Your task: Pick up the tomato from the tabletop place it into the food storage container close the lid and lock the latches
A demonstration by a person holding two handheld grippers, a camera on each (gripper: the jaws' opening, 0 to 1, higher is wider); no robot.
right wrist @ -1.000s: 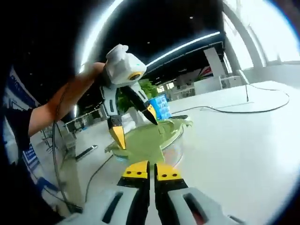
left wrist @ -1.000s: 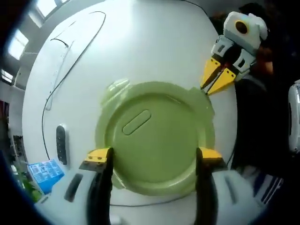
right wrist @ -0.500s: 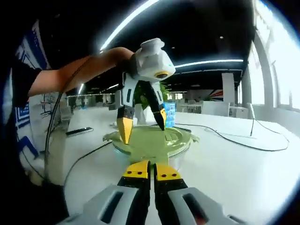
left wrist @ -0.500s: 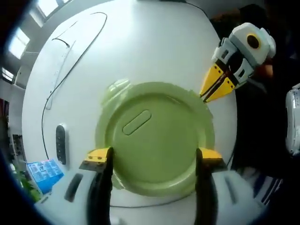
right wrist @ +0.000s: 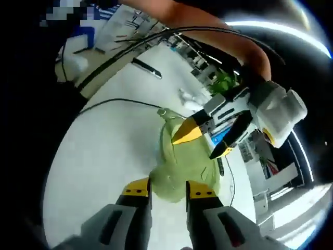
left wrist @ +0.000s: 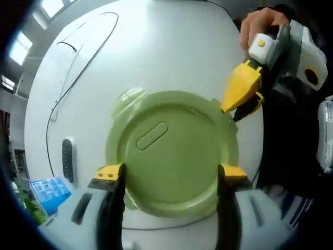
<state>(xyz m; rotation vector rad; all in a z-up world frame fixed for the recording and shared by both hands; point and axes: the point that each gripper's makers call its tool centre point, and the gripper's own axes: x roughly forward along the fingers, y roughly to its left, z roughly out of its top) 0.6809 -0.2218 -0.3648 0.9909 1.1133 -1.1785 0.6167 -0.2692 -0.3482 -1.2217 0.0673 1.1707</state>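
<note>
Green lid (left wrist: 174,156) lying flat on the container on the white surface (left wrist: 156,57), its oblong centre mark slanted. Left gripper (left wrist: 170,174) fingers spread wide over the lid. Right gripper (right wrist: 169,190) fingers slightly parted at a rim latch (right wrist: 169,185). Left gripper view adds a black cable (left wrist: 78,62).

From my right gripper (right wrist: 167,188), jaws a little apart at the near edge of the green lid (right wrist: 188,156), I see the left gripper (right wrist: 204,140) with spread jaws over the lid, a cable (right wrist: 112,101) crossing the white table (right wrist: 99,161).
</note>
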